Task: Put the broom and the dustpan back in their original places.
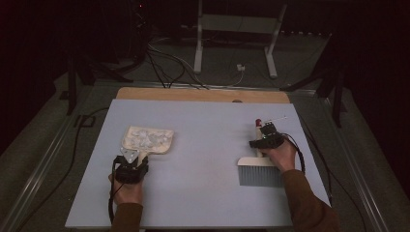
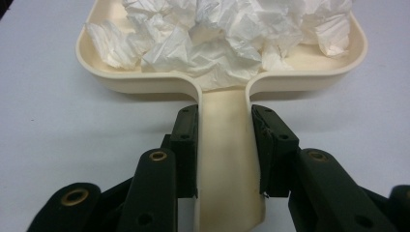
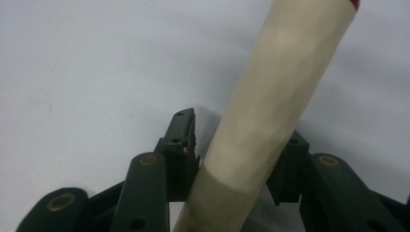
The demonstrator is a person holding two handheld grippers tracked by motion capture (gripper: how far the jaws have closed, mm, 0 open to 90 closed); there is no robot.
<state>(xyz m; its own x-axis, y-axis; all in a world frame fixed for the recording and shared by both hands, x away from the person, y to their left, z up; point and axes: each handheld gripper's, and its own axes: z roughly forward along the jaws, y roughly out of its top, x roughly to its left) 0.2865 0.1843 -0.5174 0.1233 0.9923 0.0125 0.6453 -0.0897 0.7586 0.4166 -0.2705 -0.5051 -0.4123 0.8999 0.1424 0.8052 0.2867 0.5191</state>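
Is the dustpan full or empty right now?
Full. The dustpan holds a heap of crumpled white paper across its tray, and it lies flat on the table, with its handle gripped by the left tool.

One cream plastic dustpan (image 1: 148, 139) heaped with crumpled white paper (image 1: 146, 137), one cream-handled hand brush (image 1: 259, 169) with grey bristles, two black tongs (image 1: 131, 163) (image 1: 267, 136), all on one pale blue bench (image 1: 203, 145).
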